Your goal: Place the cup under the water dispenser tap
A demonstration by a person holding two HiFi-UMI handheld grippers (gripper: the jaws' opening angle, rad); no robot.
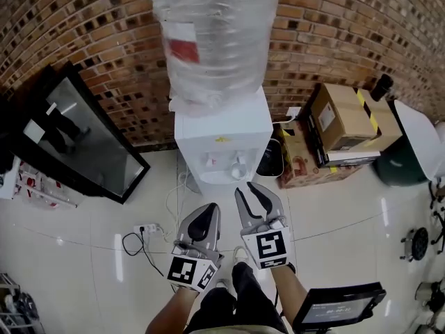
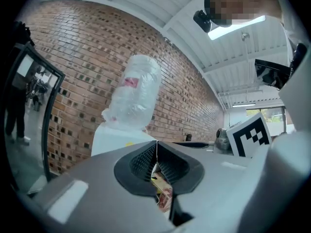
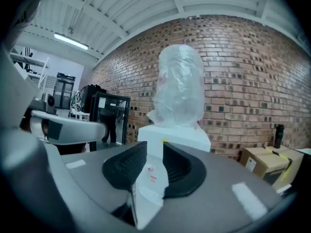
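Observation:
The white water dispenser (image 1: 222, 134) stands against the brick wall with a plastic-wrapped bottle (image 1: 212, 40) on top. In its tap recess sits a pale cup-like shape (image 1: 239, 165), too small to make out. My left gripper (image 1: 208, 213) is shut with nothing in it, just before the dispenser's base. Beside it my right gripper (image 1: 247, 195) is open with a narrow gap and holds nothing. In the left gripper view the shut left gripper (image 2: 156, 152) faces the dispenser (image 2: 114, 135). In the right gripper view the right gripper (image 3: 154, 154) points at the dispenser (image 3: 177, 137), whose front shows through the gap.
A black glass-door cabinet (image 1: 80, 138) stands left of the dispenser. Cardboard boxes (image 1: 344, 117) are stacked on its right, with a dark green bin (image 1: 400, 165) beyond. A power strip with a cable (image 1: 146, 229) lies on the shiny tiled floor by my left gripper.

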